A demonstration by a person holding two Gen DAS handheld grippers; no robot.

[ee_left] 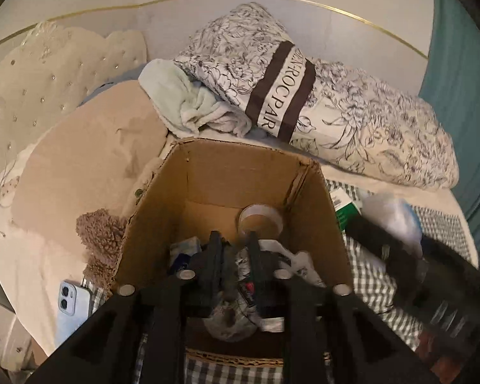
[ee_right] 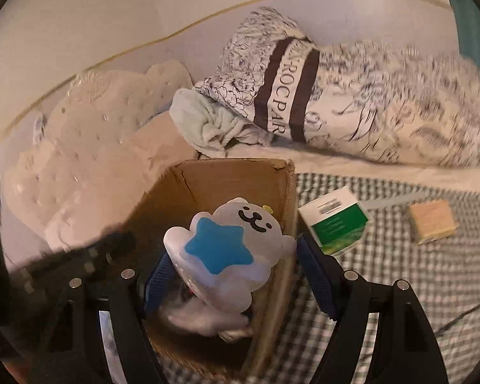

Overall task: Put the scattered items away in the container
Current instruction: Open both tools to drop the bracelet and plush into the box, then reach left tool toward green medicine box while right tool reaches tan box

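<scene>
An open cardboard box [ee_left: 240,179] stands on the bed; it also shows in the right wrist view [ee_right: 240,179]. My left gripper [ee_left: 233,240] is over the box, shut on a grey patterned pouch [ee_left: 236,300]. A tape roll [ee_left: 261,220] and a blue-white packet [ee_left: 184,252] lie in the box. My right gripper [ee_right: 230,249] is open around a white plush with a blue star [ee_right: 227,246], which hangs over the box's right side. A green-white carton [ee_right: 336,220] and a tan block [ee_right: 432,220] lie on the checked sheet to the right.
A floral pillow [ee_left: 320,102] and a mint towel [ee_left: 188,102] lie behind the box. A beige cushion [ee_left: 89,160] and a fuzzy brown cloth [ee_left: 102,240] are to its left, with a blue phone [ee_left: 72,307] beside them. The tufted headboard [ee_left: 32,89] is at far left.
</scene>
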